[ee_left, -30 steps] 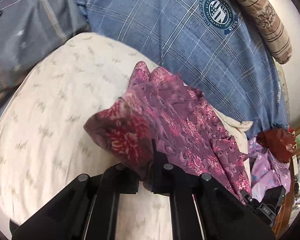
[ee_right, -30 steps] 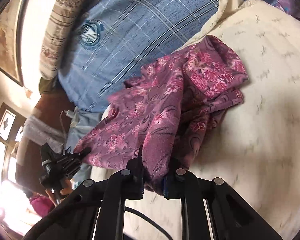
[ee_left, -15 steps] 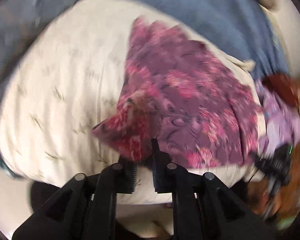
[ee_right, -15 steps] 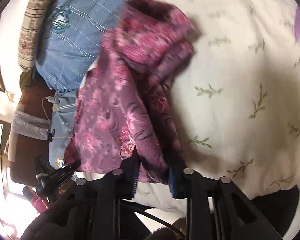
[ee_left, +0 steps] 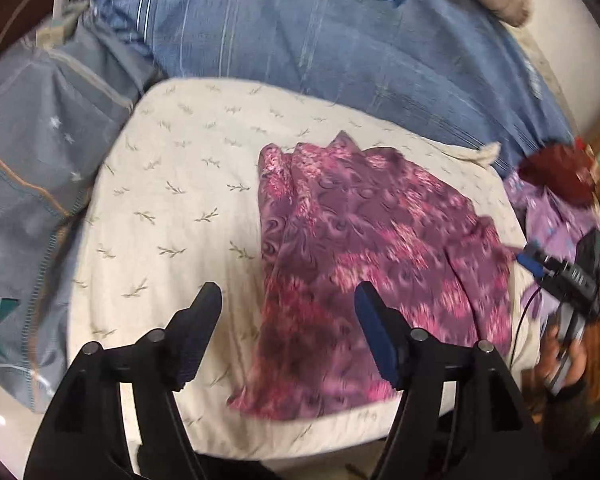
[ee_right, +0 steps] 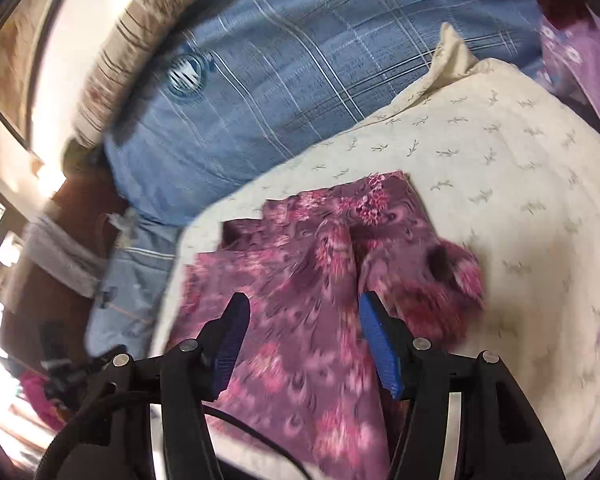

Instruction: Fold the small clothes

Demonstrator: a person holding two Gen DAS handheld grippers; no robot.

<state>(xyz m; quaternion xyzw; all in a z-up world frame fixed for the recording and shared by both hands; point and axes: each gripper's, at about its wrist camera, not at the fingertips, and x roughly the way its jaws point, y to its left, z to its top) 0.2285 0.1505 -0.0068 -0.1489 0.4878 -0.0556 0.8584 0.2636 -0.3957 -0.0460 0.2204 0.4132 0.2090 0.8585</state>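
Lying spread on the cream pillow (ee_left: 168, 184), the purple-and-pink floral garment (ee_left: 364, 264) is out of both your grippers. Your left gripper (ee_left: 288, 336) has its fingers spread wide and holds nothing; the left finger hangs over bare pillow, the right finger over the near part of the cloth. Your right gripper (ee_right: 304, 344) is likewise spread apart and empty, its blue-padded fingers (ee_right: 376, 344) poised above the garment (ee_right: 320, 280); whether they touch the fabric cannot be told.

From the right wrist view, the garment lies mostly flat toward the near edge of the pillow (ee_right: 520, 184), with one bunched, redder lump at its right side. From the left wrist view, its left edge runs fairly straight and its far edge is wavy.

Behind the pillow lies a blue plaid bedsheet (ee_left: 340, 52) with a round crest. A grey-blue cloth with orange stitching (ee_left: 32, 168) sits to the left of the pillow, and a lilac fabric (ee_left: 548, 216) and a dark red item (ee_left: 556, 172) lie to its right.
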